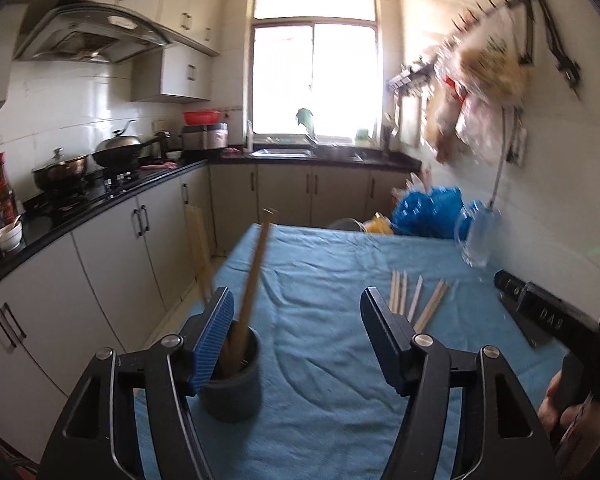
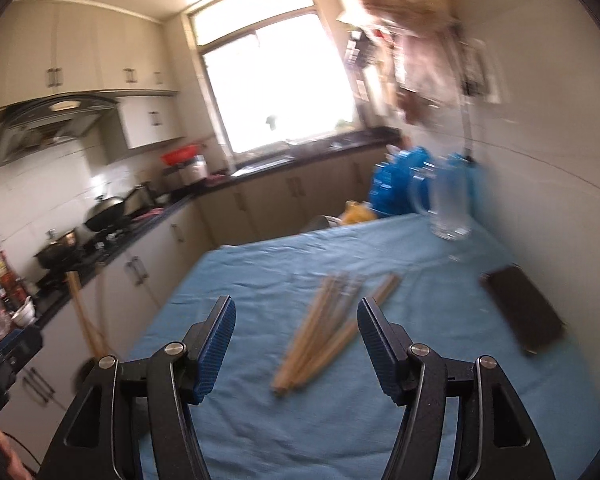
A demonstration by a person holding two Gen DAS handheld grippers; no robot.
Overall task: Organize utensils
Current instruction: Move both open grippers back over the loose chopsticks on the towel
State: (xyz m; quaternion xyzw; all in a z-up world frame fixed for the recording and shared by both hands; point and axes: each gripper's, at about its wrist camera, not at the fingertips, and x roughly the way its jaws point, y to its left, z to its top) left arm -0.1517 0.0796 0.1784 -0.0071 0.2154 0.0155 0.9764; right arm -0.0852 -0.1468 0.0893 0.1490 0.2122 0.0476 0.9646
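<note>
A blue cloth [image 1: 320, 320] covers the tabletop in a narrow kitchen, with a black counter [image 1: 112, 196] and stove along one wall and a bright window [image 1: 316, 76] at the far end. The left gripper [image 1: 296, 344] has its fingers wide beside a dark cup [image 1: 236, 384] holding upright chopsticks [image 1: 252, 280]. The right gripper [image 2: 296, 348], fingers wide and empty, hovers over loose chopsticks [image 2: 324, 328] lying on the cloth.

Black claws [image 1: 297, 336], ribbed blue pads [image 1: 214, 344]
</note>
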